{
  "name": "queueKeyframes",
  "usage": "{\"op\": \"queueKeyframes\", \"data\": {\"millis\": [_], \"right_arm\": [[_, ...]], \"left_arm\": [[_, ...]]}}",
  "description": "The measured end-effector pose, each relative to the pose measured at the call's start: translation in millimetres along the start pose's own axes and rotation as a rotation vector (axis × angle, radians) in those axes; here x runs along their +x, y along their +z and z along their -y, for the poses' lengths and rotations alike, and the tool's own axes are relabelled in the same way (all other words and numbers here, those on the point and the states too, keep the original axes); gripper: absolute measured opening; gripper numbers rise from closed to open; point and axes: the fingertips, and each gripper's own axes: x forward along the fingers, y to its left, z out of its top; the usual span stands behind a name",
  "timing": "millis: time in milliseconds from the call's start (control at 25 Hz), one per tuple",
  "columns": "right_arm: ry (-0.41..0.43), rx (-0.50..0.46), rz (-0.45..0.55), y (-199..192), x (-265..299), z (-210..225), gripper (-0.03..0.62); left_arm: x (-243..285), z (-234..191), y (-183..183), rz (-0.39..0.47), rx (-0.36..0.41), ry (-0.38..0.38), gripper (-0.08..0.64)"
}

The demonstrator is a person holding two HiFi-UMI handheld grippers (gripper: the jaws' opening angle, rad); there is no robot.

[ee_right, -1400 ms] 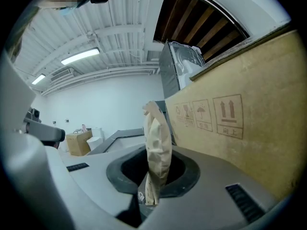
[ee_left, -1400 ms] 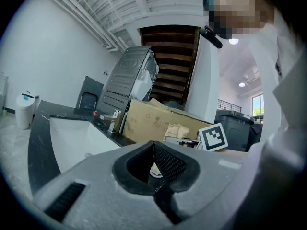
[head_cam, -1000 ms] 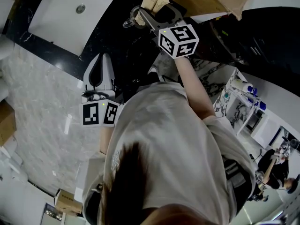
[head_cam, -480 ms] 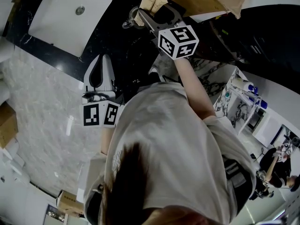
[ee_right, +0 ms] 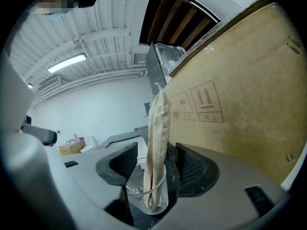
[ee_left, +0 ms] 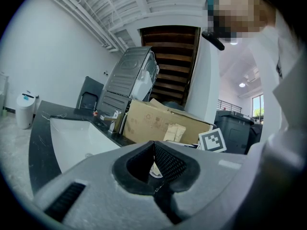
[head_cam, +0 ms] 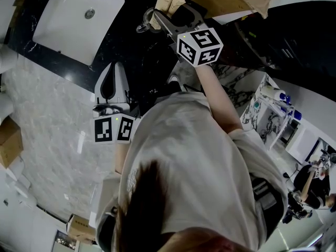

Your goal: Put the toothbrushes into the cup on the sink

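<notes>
A clear glass cup (ee_right: 147, 195) stands on the black counter, with tan paper-wrapped toothbrushes (ee_right: 157, 138) upright in it. My right gripper (ee_right: 151, 169) is open, one jaw on each side of the cup and wrappers, not pressing them. In the head view the cup (head_cam: 144, 25) and toothbrushes (head_cam: 170, 1) sit at the tips of the right gripper (head_cam: 170, 16). My left gripper (head_cam: 116, 63) hangs back over the counter edge, shut with nothing in it. In the left gripper view the left gripper (ee_left: 153, 146) points toward the cup (ee_left: 154, 169).
A white sink basin (head_cam: 68, 20) lies left of the cup in the black counter (head_cam: 142, 62). A large cardboard box (ee_right: 240, 104) stands close behind the cup. A faucet (ee_left: 113, 120) sits by the basin. The person's body fills the lower head view.
</notes>
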Motion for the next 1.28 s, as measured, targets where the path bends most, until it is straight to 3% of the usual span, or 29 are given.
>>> {"op": "queueKeyframes", "data": {"millis": [800, 1280], "right_arm": [[-0.028, -0.003, 0.117, 35.8, -35.6, -0.2, 0.21], [-0.061, 0.039, 0.266, 72.7, -76.4, 6.9, 0.209]], "left_arm": [[-8.0, 20.1, 10.1, 0.016, 0.05, -0.033, 0.015], [-33.1, 30.2, 50.6, 0.064, 0.117, 0.014, 0.015]]}}
